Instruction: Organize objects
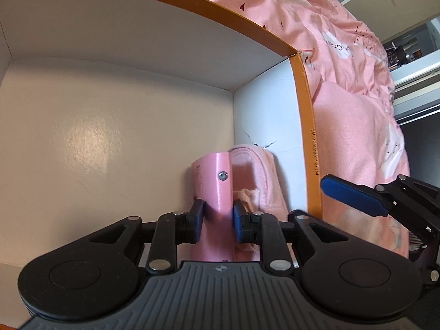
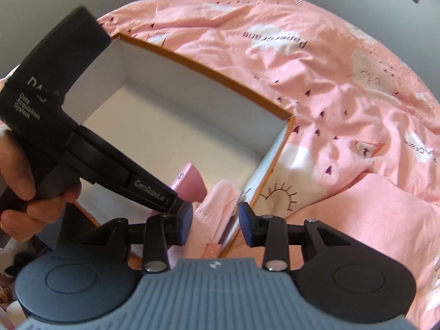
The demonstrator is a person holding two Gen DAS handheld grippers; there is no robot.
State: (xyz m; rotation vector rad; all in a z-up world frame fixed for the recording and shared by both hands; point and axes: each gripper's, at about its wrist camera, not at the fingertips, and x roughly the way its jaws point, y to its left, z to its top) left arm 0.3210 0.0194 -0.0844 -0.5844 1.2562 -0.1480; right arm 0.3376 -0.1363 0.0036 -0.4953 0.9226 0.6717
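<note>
An open cardboard box (image 1: 305, 104) with orange rim and white inside lies on a pink bed; it also shows in the right wrist view (image 2: 275, 143). My left gripper (image 1: 218, 221) is shut on a pink flat object (image 1: 214, 181) with a screw, holding it inside the box near the right wall; the object shows in the right wrist view (image 2: 191, 181). A folded pink cloth (image 1: 261, 181) lies in the same corner, also in the right wrist view (image 2: 220, 200). My right gripper (image 2: 216, 224) is open and empty, just above the box's near corner, and appears in the left wrist view (image 1: 354, 195).
Pink patterned bedding (image 2: 343, 96) surrounds the box. A folded pink cloth (image 1: 354, 126) lies on the bed right of the box. White shelves (image 1: 412, 63) stand at the far right. The person's left hand (image 2: 24, 176) holds the left gripper's handle.
</note>
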